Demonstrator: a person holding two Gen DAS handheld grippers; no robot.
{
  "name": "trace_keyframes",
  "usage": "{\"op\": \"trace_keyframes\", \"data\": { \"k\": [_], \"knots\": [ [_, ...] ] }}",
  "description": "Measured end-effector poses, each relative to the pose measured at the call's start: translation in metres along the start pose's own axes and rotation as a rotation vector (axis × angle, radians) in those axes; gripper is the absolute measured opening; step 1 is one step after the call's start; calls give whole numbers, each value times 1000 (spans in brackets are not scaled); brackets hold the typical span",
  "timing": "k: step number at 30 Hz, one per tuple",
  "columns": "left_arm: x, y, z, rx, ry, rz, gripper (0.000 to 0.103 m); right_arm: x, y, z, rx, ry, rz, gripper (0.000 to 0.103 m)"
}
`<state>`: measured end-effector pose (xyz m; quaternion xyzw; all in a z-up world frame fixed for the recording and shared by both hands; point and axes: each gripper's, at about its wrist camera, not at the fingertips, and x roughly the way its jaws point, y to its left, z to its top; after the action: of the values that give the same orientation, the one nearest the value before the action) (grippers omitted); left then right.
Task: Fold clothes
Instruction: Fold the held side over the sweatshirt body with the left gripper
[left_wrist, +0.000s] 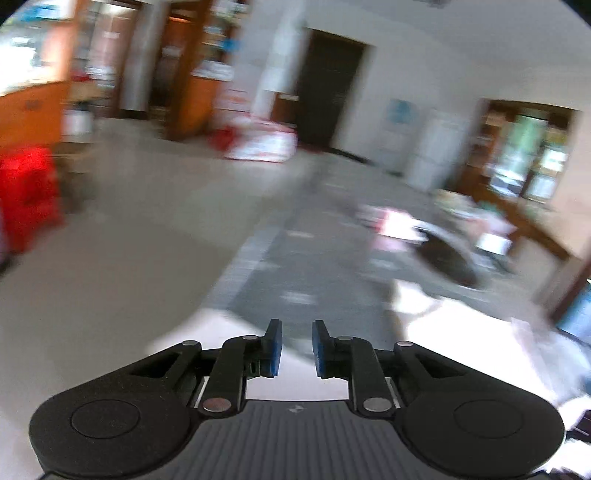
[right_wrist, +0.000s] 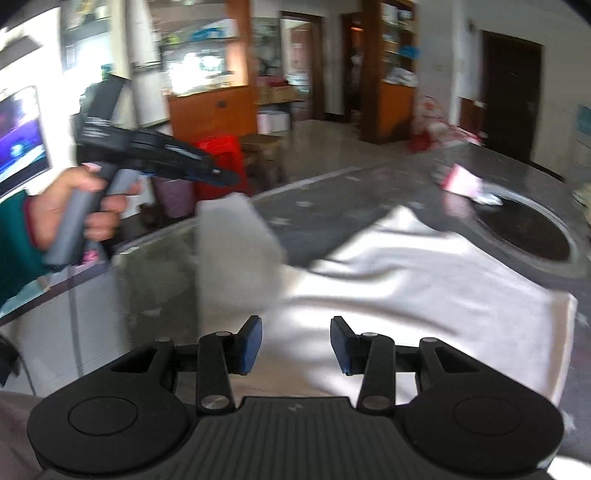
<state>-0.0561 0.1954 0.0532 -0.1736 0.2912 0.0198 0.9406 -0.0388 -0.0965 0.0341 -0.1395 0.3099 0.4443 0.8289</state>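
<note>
The white garment lies spread on the dark table, filling the lower middle of the right wrist view, one flap lifted at centre left. Both the right gripper and the left gripper are released, nothing between their pads. I reckon that loose flap may flop back unfolded, since neither holds it

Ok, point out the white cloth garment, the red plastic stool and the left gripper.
white cloth garment (right_wrist: 406, 280): right wrist view, on the flat middle of the fabric.
red plastic stool (right_wrist: 218, 147): right wrist view, on its seat edge.
left gripper (left_wrist: 296, 349): left wrist view, between its blue pads.
</note>
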Motion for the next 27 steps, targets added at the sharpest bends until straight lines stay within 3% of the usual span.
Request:
{"op": "trace_keyframes", "data": {
  "k": [5,11,14,19,27],
  "knots": [
    [26,-45,-6,31,87,-178,18,-2,-25,-13,60,24,-71,41],
    [57,-81,-21,64,150,-248,17,-6,-37,-29,110,46,-112,42],
    [68,-85,-27,93,170,-219,15,-5,-39,-35,117,57,-121,42],
    [81,-77,-37,186,176,-87,14,-2,-42,-41,126,71,-122,42],
    [71,-77,-29,232,132,-33,11,-7,-43,-39,123,64,-123,43]
  ]
}}
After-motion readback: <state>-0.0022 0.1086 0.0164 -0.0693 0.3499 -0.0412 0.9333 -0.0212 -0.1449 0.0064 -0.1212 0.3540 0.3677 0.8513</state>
